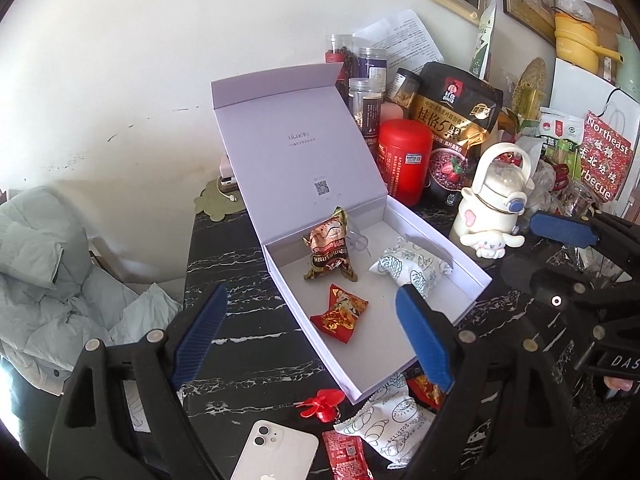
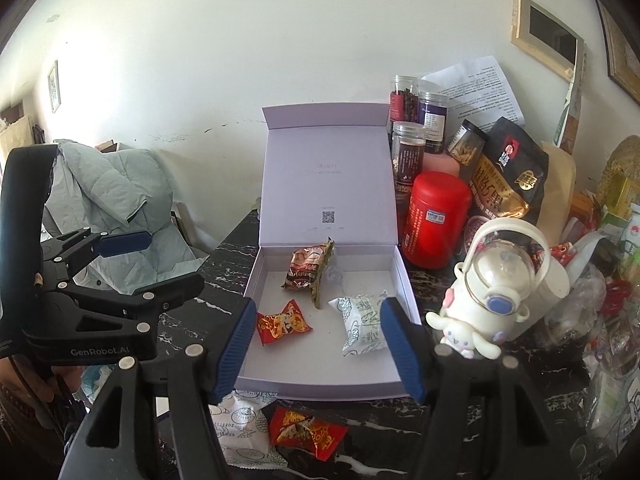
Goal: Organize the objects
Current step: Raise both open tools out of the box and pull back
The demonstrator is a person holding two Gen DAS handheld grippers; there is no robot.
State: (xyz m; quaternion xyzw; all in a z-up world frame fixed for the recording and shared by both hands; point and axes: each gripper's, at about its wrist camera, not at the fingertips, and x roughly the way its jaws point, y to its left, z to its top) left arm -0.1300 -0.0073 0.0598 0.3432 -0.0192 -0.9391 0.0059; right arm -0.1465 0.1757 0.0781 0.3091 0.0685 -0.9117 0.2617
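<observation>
My left gripper [image 1: 312,336] and right gripper [image 2: 320,350] hang released and empty, framing the box [image 2: 408,280] so loose snacks [image 2: 306,432] can be gathered in.

One open white cardboard box [image 2: 394,268] holds three snack packets: one brown foil packet [image 2: 306,272], one red foil packet [image 2: 282,322] and one white printed packet [image 2: 362,326]. In front of it lie one more white printed packet [image 2: 244,428] and one more red foil packet [image 2: 306,430]. Behind stand four clear plastic jars [image 2: 408,160] and one red round tin [image 2: 434,220].
</observation>
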